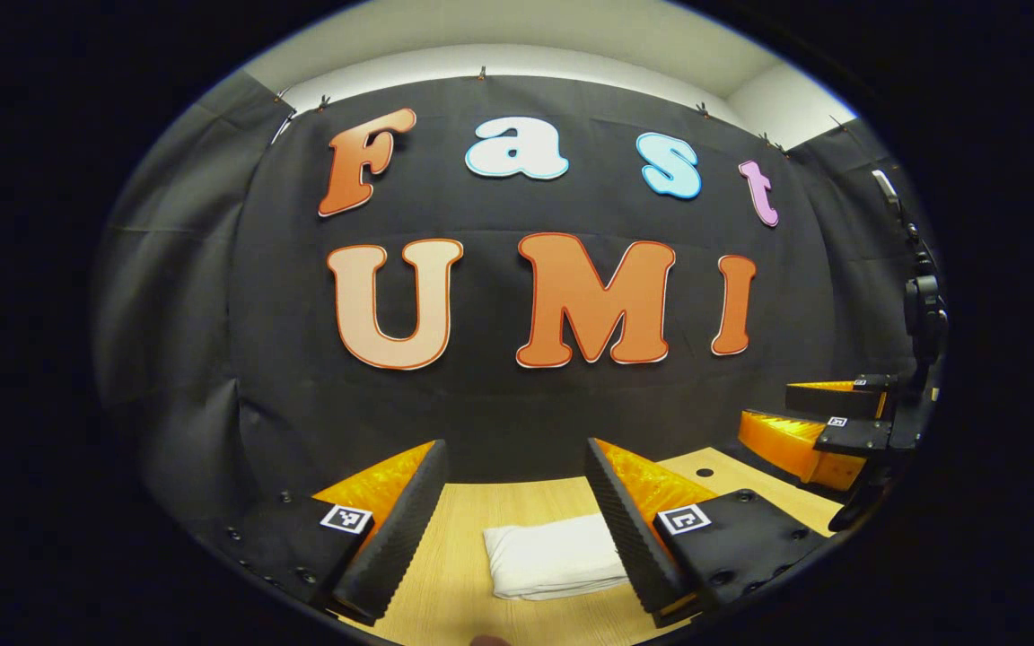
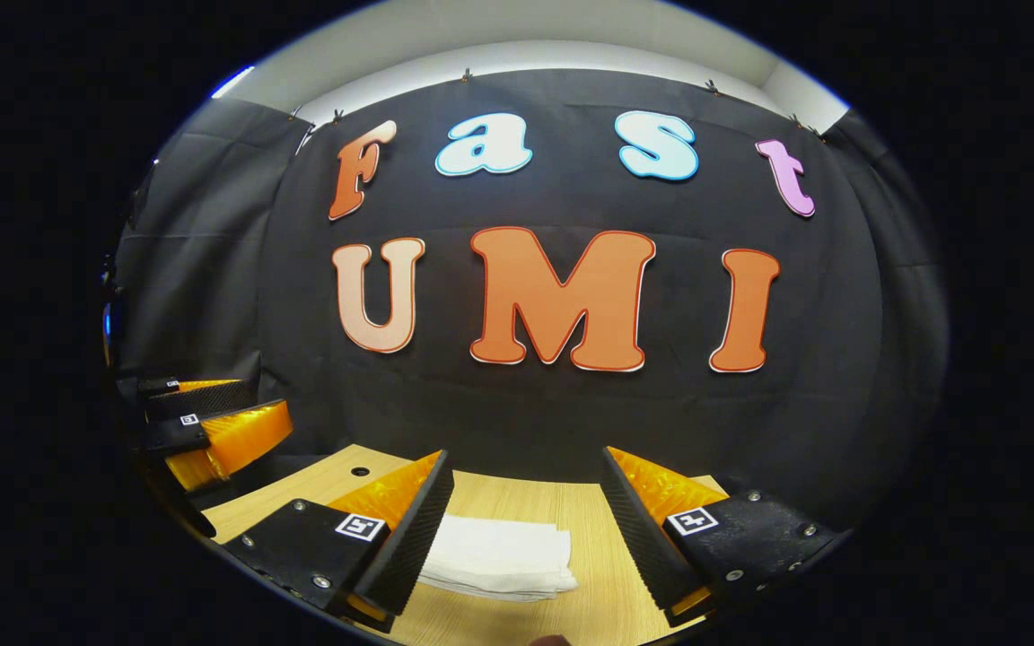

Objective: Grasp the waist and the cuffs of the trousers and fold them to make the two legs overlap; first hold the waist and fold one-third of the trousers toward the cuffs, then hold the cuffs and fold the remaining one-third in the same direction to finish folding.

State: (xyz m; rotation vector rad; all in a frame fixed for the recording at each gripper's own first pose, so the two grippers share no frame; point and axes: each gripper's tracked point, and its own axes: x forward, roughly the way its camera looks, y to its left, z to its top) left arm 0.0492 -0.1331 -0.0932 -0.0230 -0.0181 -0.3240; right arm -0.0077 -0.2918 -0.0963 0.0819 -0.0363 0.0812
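Observation:
White trousers [image 1: 556, 558] lie folded into a small flat bundle on the wooden table [image 1: 454, 529]. My left gripper [image 1: 517, 462] hangs open above the table, and the bundle lies below, between its fingers and closer to the right one, untouched. In the right gripper view the same trousers [image 2: 497, 556] rest beneath my open right gripper [image 2: 526, 467], partly hidden by its left finger [image 2: 409, 529]. Nothing is held in either gripper. The right gripper [image 1: 827, 417] shows at the far right of the left gripper view, and the left gripper [image 2: 212, 422] shows at the far left of the right gripper view.
The black cloth wall stands close behind the table's far edge. A small round hole [image 1: 705, 472] sits in the tabletop near the back; in the right gripper view the hole [image 2: 360, 470] is at back left. A dark stand [image 1: 921, 305] rises at the right.

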